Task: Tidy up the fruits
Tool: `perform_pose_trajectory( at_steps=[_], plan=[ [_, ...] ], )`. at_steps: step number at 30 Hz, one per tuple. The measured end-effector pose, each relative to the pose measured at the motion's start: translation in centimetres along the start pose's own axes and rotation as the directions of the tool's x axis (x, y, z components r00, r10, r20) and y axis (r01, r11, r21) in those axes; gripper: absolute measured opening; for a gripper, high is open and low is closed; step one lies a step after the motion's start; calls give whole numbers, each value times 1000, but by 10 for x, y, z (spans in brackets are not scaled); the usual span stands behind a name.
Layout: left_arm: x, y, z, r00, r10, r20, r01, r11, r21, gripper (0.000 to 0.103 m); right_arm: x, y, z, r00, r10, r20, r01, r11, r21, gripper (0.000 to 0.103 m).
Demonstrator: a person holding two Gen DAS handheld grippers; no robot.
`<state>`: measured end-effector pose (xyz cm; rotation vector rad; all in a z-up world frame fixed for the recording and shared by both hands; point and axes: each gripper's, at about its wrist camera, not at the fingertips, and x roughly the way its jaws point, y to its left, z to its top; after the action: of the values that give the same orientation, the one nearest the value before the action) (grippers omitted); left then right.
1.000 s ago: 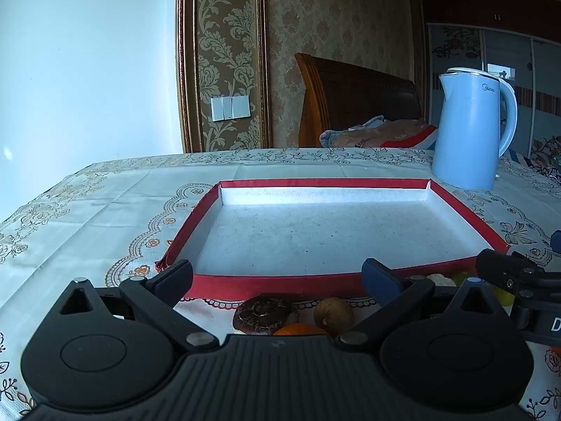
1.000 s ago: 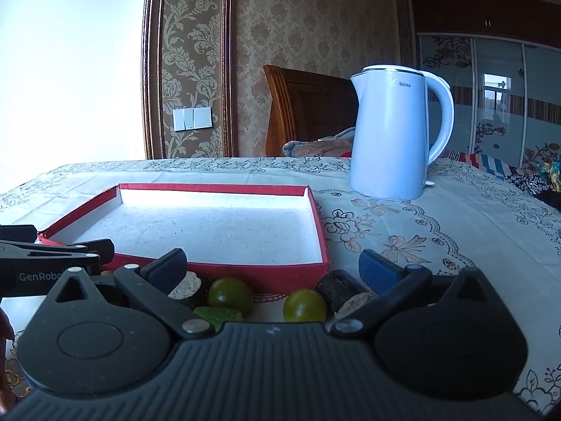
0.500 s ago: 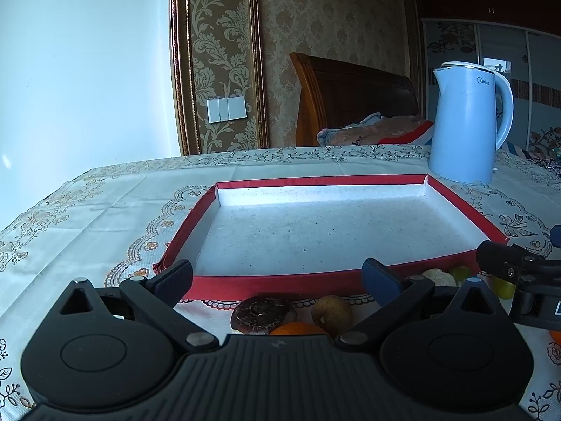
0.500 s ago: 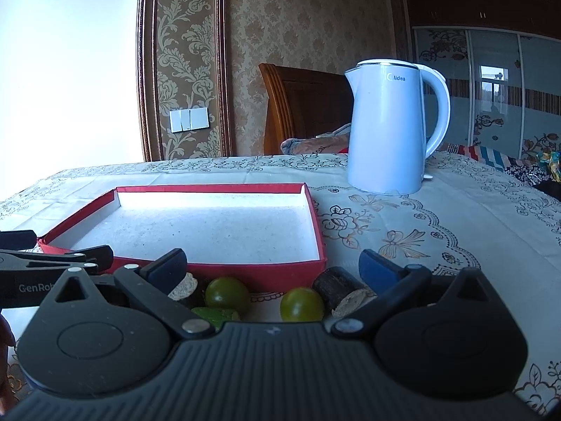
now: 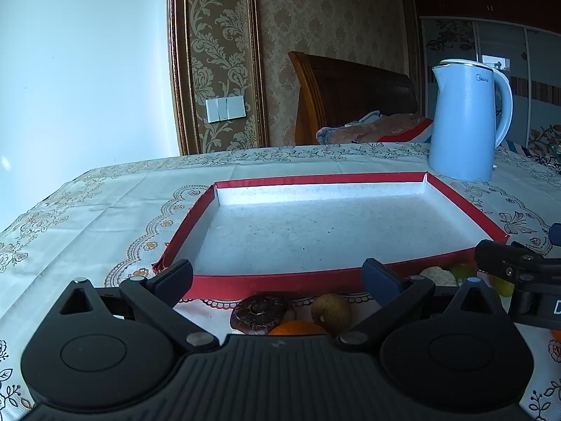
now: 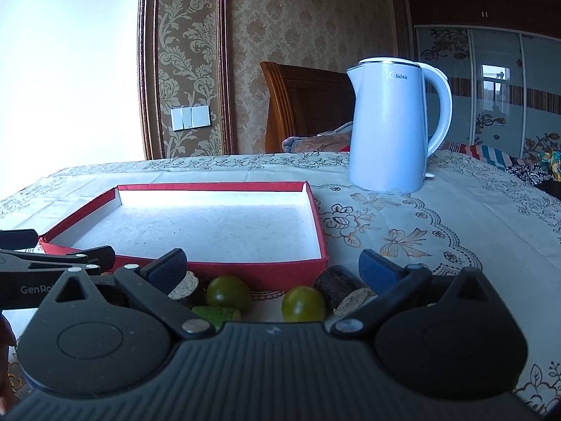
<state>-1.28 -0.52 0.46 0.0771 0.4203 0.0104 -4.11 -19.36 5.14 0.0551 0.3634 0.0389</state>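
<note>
reading "midea" on the kettle (image 6: 389,129), both grippers (image 5: 277,275) (image 6: 271,263) spread wide, holding nothing

the left hand-held gripper (image 5: 277,275) has a matte black body with a ribbed centre panel, two rounded housings with circular recesses, and triangular cut-outs near the finger arms. silver screws mark the pivots, and the fingers end in dark blue pads (image 5: 380,275). the right hand-held gripper (image 6: 271,263) has the same black ribbed body, silver screws and blue pads (image 6: 377,265). white lettering "genro" shows on the left hand-held gripper's side in the right wrist view.
</note>
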Motion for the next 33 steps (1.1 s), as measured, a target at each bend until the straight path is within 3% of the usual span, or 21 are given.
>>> perform_pose_trajectory(
  at_steps=[11,24,33],
  plan=[
    [1,-1,0,1000,1,-4,-1,1000,0,103,-8,15,-2,999,-23,47,28,995,-91,103],
    [1,-2,-1,1000,1,-7,-1,1000,0,103,-6,0,-1,999,10,32,-10,1000,-9,103],
    [1,-1,-2,1000,2,-7,-2,1000,-4,103,1,-8,0,999,42,-27,-41,999,34,103]
  ],
)
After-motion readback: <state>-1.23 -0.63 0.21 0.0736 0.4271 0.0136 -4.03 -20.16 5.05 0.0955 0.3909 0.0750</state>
